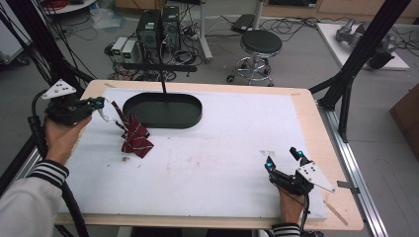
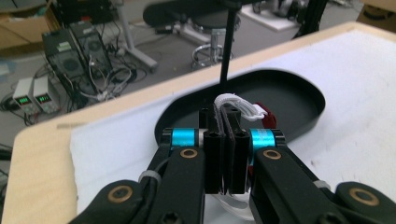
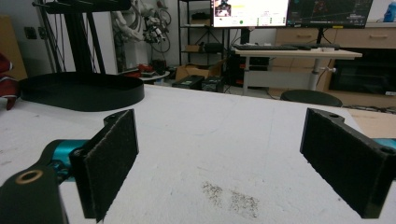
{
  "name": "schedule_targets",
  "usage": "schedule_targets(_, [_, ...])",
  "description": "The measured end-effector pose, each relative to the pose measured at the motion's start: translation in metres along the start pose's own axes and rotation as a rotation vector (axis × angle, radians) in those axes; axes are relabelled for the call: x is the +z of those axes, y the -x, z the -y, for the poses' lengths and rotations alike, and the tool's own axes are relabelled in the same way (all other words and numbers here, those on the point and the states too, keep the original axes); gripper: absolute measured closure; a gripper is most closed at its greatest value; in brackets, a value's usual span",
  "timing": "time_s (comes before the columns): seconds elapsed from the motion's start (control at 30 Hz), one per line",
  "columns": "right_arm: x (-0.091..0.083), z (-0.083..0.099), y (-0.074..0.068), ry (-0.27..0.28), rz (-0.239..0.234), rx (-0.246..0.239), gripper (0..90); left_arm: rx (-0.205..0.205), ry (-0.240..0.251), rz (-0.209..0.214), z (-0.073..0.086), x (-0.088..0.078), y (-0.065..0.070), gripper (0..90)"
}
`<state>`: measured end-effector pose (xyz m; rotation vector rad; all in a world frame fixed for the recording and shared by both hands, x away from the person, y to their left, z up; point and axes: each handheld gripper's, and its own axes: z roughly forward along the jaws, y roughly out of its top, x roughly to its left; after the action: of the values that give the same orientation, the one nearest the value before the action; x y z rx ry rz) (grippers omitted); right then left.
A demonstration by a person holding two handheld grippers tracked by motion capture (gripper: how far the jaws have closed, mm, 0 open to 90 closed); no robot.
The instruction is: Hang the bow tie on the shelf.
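Note:
A dark red striped tie (image 1: 136, 136) lies crumpled on the white mat, left of centre, and its upper end lifts toward my left gripper (image 1: 101, 103). That gripper is shut on the tie's white band (image 2: 236, 103), which loops out past the closed pads, with a bit of red cloth (image 2: 267, 114) behind it. Just beyond stands a black oval tray (image 1: 173, 108) with a thin upright post (image 1: 163, 84). My right gripper (image 1: 282, 157) rests near the mat's front right with its jaws wide apart and nothing between the pads (image 3: 112, 158). The tray (image 3: 79, 95) lies far off to its left.
A stool (image 1: 260, 44), computer towers (image 1: 158, 27) and power supplies (image 1: 124, 49) stand on the floor behind the table. Black frame struts (image 1: 356, 64) rise at the right corner. A dark speckled stain (image 3: 231, 196) marks the mat ahead of my right gripper.

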<state>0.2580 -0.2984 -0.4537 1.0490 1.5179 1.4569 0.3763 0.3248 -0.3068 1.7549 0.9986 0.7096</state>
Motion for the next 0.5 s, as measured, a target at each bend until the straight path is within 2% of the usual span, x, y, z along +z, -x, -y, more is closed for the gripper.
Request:
schedule_targets(0.23, [0.0,0.0,0.0,-0.001,-0.001,0.0,10.4,-0.016,0.035,-0.008,-0.02,0.014,-0.001,87.8])
schedule_targets(0.5, [0.0,0.0,0.0,0.0,0.0,-0.007,10.4,0.016,0.062,-0.005,-0.046,0.03,0.005,87.8])
